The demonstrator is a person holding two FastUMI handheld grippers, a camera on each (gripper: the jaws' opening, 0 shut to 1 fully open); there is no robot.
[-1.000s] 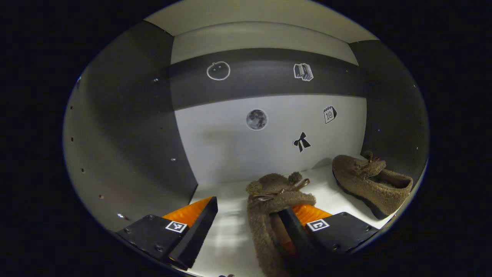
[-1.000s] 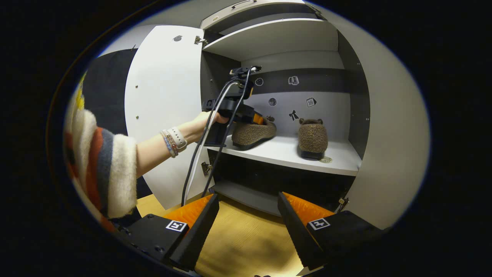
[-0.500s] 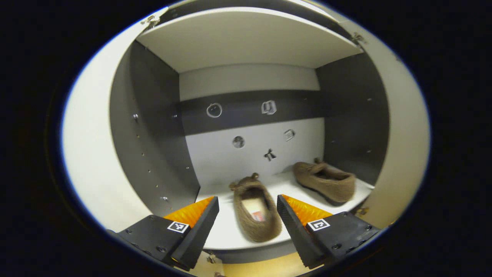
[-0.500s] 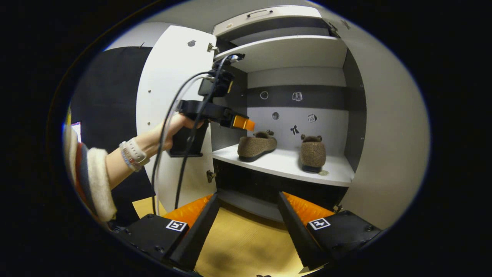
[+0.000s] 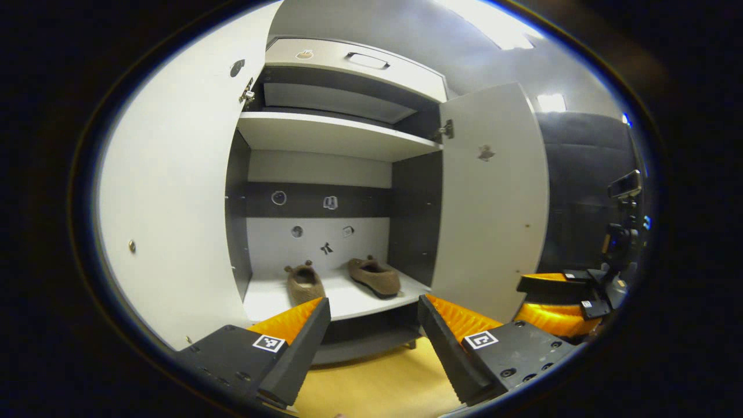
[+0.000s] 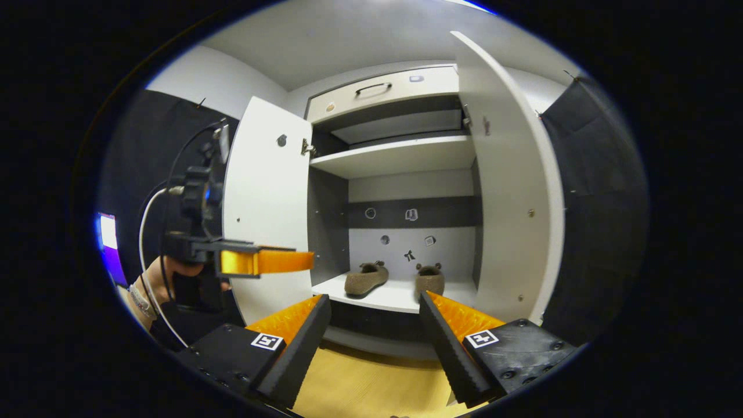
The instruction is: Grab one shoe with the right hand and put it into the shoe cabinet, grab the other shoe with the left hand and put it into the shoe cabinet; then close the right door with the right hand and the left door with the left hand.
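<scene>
Both your left gripper [image 5: 374, 325] and right gripper [image 6: 374, 325] have jaws wide open and empty, while the two shoes [image 6: 365, 278] [image 6: 429, 281] sit on the cabinet [image 6: 400, 159] shelf [image 6: 389, 297], toes toward the back wall, both doors [image 6: 267, 203] [image 6: 511, 191] open.

My left gripper [image 5: 374, 325] and right gripper [image 6: 374, 322] have ribbed wedge fingers on black screwed blocks bearing small square markers. A white cable [image 6: 143, 232] loops by my braceleted wrist [image 6: 139, 293].
</scene>
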